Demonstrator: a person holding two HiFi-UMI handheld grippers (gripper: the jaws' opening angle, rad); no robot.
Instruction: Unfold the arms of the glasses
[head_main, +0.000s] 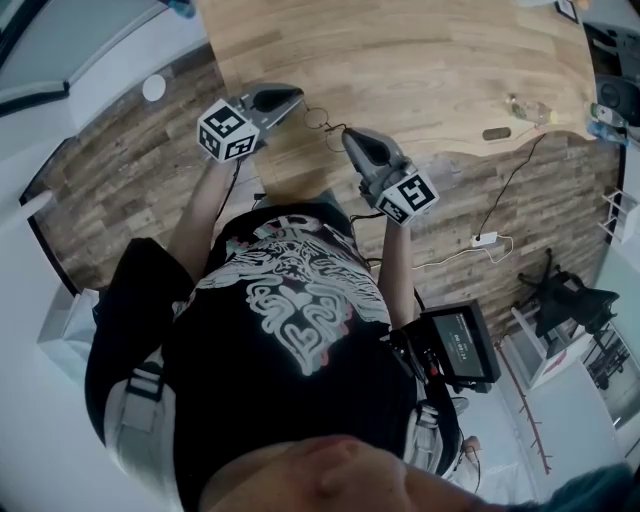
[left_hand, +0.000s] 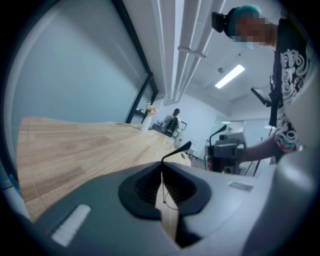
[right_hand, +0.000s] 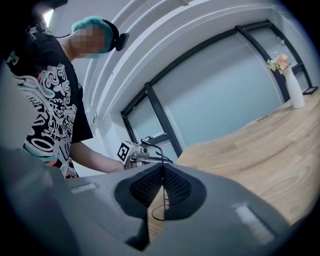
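Wooden table (head_main: 420, 60) | left claw (head_main: 296, 96) clenched on glasses (head_main: 318, 120) arm | right claw (head_main: 348, 134) likewise (thin wire frame)

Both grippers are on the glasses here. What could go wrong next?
The left gripper and right gripper are both shut on the thin wire glasses, so pulling too hard could bend the frame. Such slim wire might slip from one grip. They are near the table edge, so a dropped pair could fall off.
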